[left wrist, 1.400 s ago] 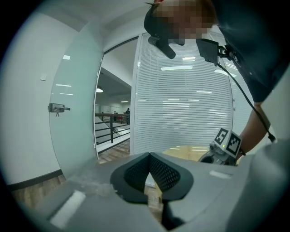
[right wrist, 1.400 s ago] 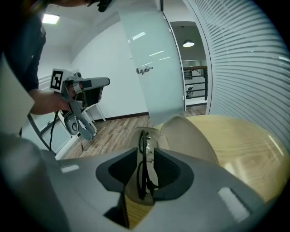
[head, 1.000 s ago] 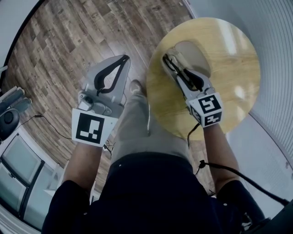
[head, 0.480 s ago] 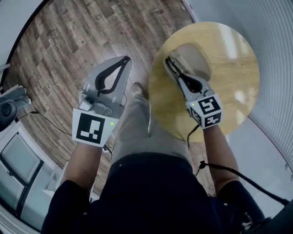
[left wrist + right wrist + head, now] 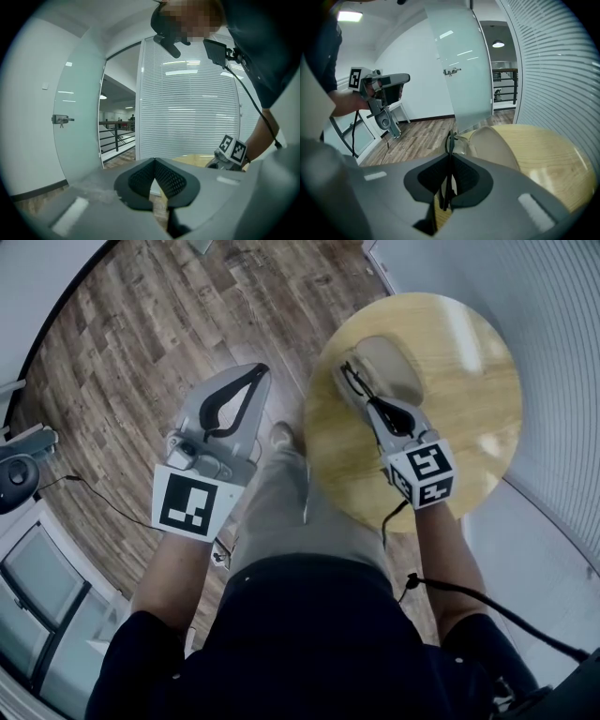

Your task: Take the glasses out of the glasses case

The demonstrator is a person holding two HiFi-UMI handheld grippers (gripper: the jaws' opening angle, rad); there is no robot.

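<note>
A beige glasses case [image 5: 394,357] lies open on the round wooden table [image 5: 473,381]. My right gripper [image 5: 351,369] is shut on the thin black frame of the glasses [image 5: 360,382] at the case's near left edge. In the right gripper view the black frame of the glasses [image 5: 450,140] stands edge-on between the pads, with the case [image 5: 494,145] just beyond. My left gripper [image 5: 256,370] hangs over the wooden floor to the left of the table. Its jaws meet at the tips with nothing between them [image 5: 153,160].
The person's leg and shoe [image 5: 279,437] stand between the two grippers. A wall of white blinds [image 5: 553,70] runs behind the table and a frosted glass door [image 5: 459,61] stands to its left. A cabinet and a black device [image 5: 17,479] sit at the far left.
The right gripper's jaws have narrowed from wide apart onto the glasses frame. Both grippers have risen a little, and the left one stays over the floor.
</note>
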